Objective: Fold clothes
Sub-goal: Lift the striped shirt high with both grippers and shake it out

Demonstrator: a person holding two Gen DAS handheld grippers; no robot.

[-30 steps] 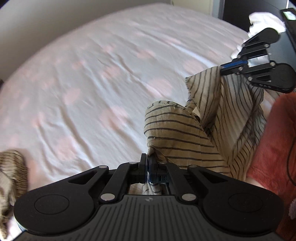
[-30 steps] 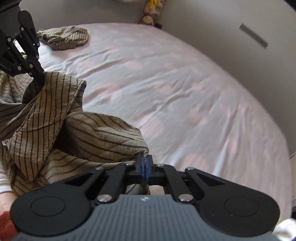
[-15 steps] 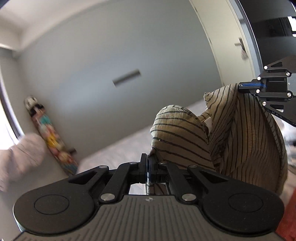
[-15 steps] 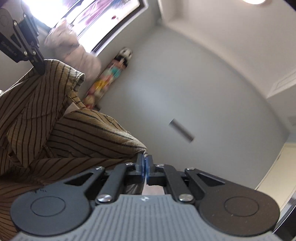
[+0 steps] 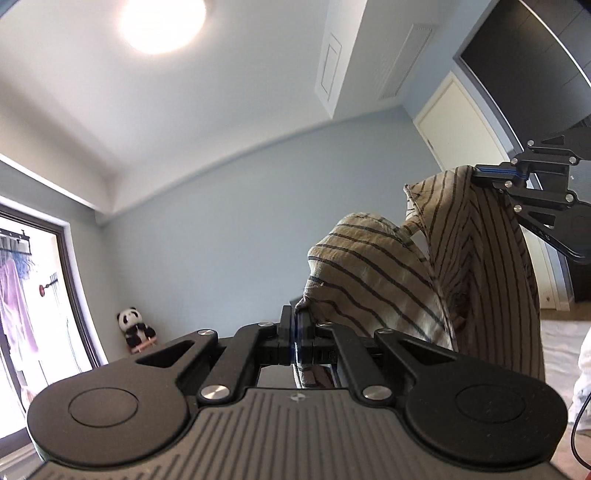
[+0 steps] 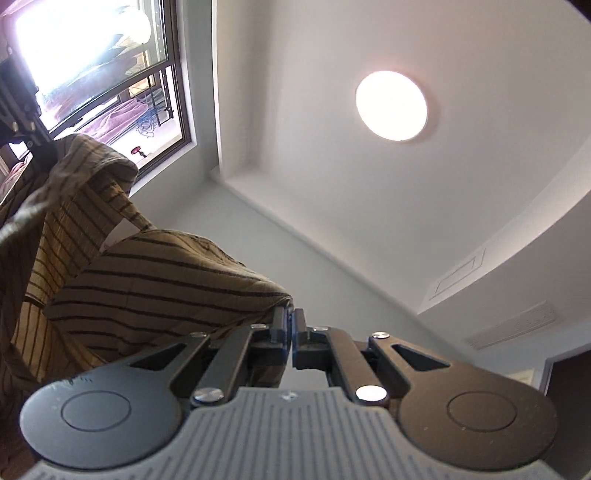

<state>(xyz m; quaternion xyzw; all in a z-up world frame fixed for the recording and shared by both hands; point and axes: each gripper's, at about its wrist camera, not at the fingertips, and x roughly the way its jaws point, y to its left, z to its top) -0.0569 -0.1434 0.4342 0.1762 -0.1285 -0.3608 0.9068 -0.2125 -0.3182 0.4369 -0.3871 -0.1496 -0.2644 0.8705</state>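
Aloft: one striped shirt, held between two grippers

Item: striped shirt, tan with dark lines. Judged light, soft, limp; likely to sag and slide wherever unsupported. Hold: left gripper and right gripper, jaws of each closed on a pinch of cloth; edges and shoulders look the best grips. Surface: bed, low at right. Room: ceiling lamp, window, toy panda.

Bright overall. Round ceiling lamp blown out white with halo, same lamp glaring in left view. Window left of lamp overexposed, detail lost. Striped garment under it backlit, shadowed folds. Strong fisheye bending at edges. Slight softness, no heavy blur.
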